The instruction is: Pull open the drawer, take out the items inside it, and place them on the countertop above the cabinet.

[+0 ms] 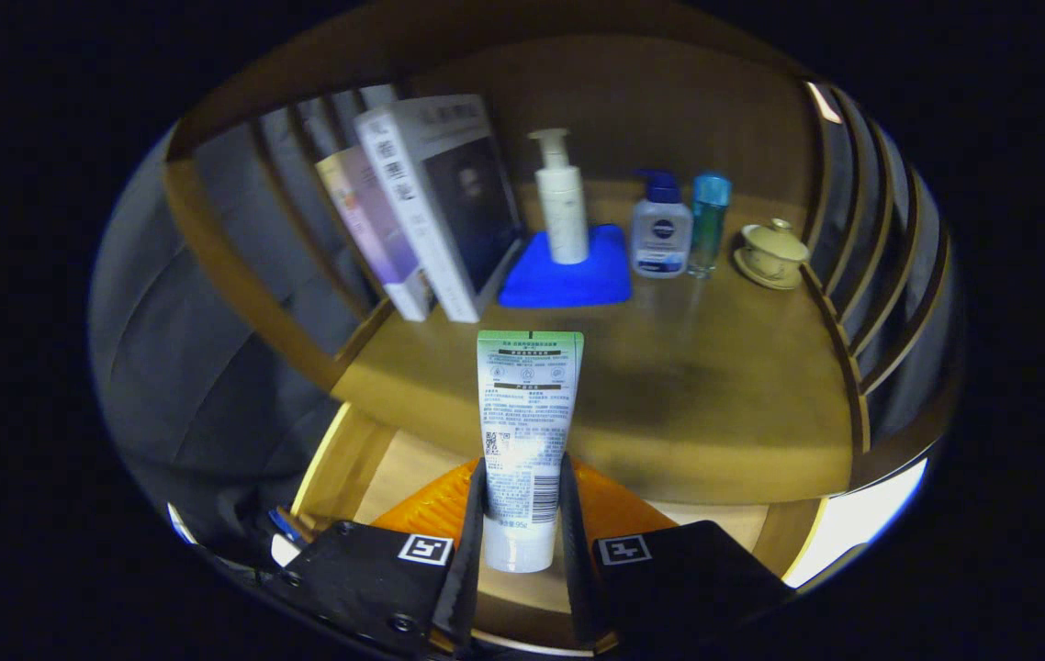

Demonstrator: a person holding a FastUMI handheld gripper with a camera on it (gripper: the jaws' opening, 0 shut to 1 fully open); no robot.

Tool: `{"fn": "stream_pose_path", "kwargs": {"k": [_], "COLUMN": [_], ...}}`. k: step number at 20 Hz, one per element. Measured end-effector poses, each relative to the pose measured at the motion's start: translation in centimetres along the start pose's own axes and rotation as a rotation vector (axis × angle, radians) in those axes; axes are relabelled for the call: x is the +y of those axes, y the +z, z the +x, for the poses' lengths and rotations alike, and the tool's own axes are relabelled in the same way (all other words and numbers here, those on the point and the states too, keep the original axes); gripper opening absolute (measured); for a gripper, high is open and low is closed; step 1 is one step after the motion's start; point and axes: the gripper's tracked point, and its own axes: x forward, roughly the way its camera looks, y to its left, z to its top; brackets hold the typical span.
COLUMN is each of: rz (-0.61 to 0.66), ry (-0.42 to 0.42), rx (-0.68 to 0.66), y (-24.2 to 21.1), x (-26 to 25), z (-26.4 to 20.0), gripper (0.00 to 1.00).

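The gripper (522, 514) is clamping a squeeze tube (527, 422) near its cap end, both fingers pressing its sides, and is holding it upright above the open drawer (412, 468), where an orange item (619, 509) is lying just below the fingers. Beyond the tube, the countertop (715, 386) is offering a bare patch ahead of the fingers, short of the blue cloth (568, 275). The operator is best advised to carry the tube forward level and release only once it is resting there.

On my countertop (669, 386), books (431, 211) lean at the left edge; blue cloth (568, 275), bottles (662, 229) and lidded cup (770, 252) line the back.
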Motion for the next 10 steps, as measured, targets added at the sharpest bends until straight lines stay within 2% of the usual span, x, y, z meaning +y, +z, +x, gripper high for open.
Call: {"fn": "stream_pose_path", "kwargs": {"k": [3, 10], "rz": [0.058, 0.114], "ry": [-0.095, -0.141], "rx": [0.002, 0.042], "y": [1.2, 2.0], "x": [-3.0, -4.0], "z": [1.7, 5.5], "gripper": [0.43, 0.43]}}
